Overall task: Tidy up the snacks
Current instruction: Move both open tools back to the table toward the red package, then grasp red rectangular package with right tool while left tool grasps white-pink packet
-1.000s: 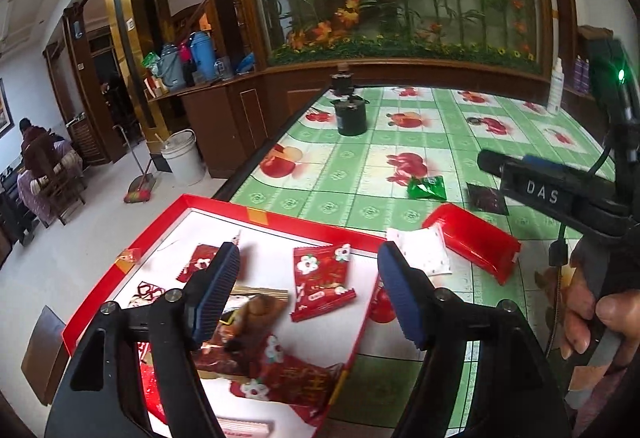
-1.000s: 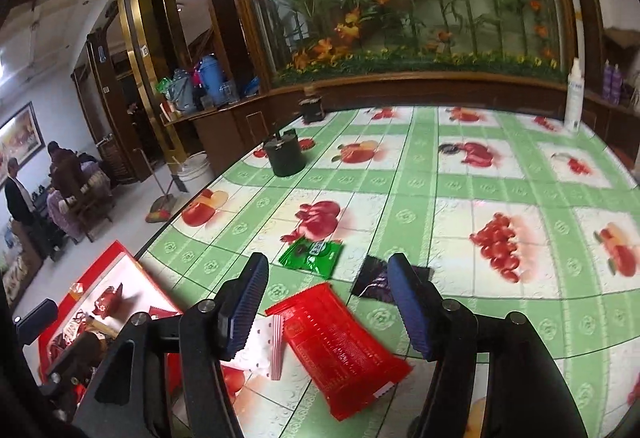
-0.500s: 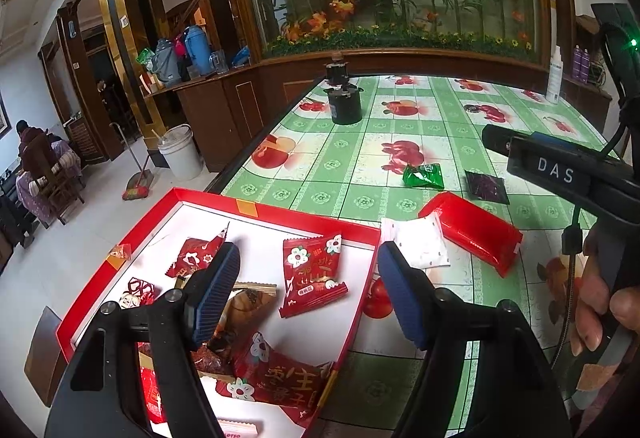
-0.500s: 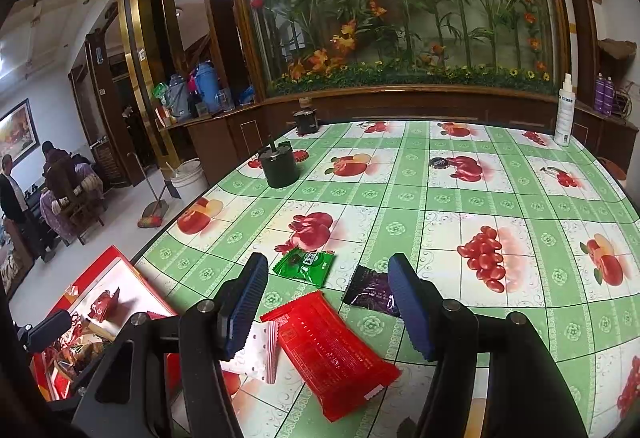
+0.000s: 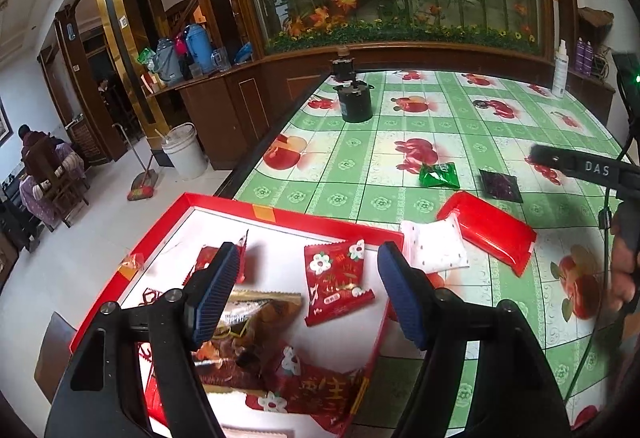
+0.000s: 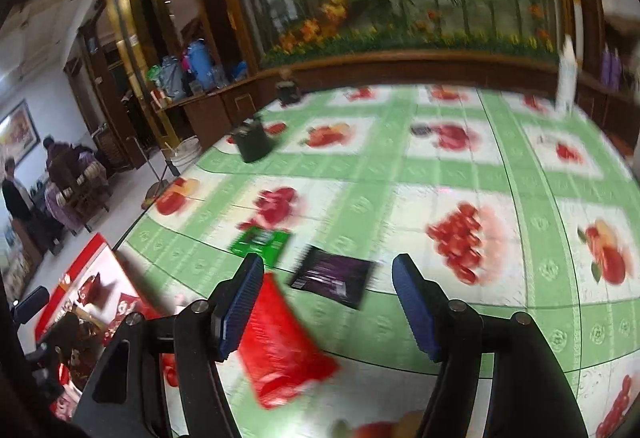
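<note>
Right wrist view is smearing as I'm steering the right gripper (image 6: 326, 296), tongs wide and empty, toward the purple packet (image 6: 334, 275) beside the red tray's (image 5: 340, 221) far edge (left gripper (image 5: 308, 292) idling wide over it); next I'm needing a level pinch.

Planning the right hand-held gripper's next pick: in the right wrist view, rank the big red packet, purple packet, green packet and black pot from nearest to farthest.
1. Big red packet, beside the left finger.
2. Purple packet, just ahead, centre.
3. Green packet, ahead-left.
4. Black pot, far left edge.
</note>
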Action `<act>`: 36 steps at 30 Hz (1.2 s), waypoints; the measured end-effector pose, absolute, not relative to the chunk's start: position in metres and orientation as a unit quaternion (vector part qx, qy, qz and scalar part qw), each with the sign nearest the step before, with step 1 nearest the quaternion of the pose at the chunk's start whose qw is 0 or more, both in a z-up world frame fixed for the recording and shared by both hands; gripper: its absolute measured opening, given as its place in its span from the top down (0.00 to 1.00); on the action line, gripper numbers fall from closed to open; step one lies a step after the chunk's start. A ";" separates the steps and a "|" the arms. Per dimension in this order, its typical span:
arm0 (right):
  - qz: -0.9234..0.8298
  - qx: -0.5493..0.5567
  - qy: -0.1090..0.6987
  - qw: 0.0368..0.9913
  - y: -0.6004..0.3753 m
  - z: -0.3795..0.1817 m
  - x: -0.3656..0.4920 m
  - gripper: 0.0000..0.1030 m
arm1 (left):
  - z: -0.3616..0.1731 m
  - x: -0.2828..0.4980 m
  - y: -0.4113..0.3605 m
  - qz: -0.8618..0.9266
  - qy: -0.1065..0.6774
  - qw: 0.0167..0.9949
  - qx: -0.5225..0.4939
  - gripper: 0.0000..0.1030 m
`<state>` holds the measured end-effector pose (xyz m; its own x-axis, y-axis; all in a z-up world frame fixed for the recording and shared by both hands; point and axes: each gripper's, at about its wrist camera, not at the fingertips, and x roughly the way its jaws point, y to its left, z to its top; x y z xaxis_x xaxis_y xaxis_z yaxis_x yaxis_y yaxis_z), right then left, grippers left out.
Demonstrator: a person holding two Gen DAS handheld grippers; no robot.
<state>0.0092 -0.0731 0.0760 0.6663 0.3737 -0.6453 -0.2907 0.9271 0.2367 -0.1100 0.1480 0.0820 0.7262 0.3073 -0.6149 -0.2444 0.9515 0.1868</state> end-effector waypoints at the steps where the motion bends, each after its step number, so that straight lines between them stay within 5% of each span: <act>1: 0.180 0.065 0.378 0.906 -0.082 0.071 0.015 0.33 | 0.081 -0.107 0.147 0.146 0.342 0.927 0.047 0.31; 20: 0.267 -0.124 0.421 0.858 -0.001 0.020 -0.011 0.26 | 0.063 -0.088 0.129 0.113 0.380 0.916 0.060 0.31; 25: 0.258 -0.136 0.422 0.859 -0.005 0.021 -0.012 0.49 | 0.062 -0.085 0.120 0.099 0.388 0.914 0.066 0.31; 36: 0.141 -0.070 0.466 0.870 -0.057 0.026 0.024 0.48 | 0.044 -0.028 0.080 0.048 0.439 0.891 0.103 0.31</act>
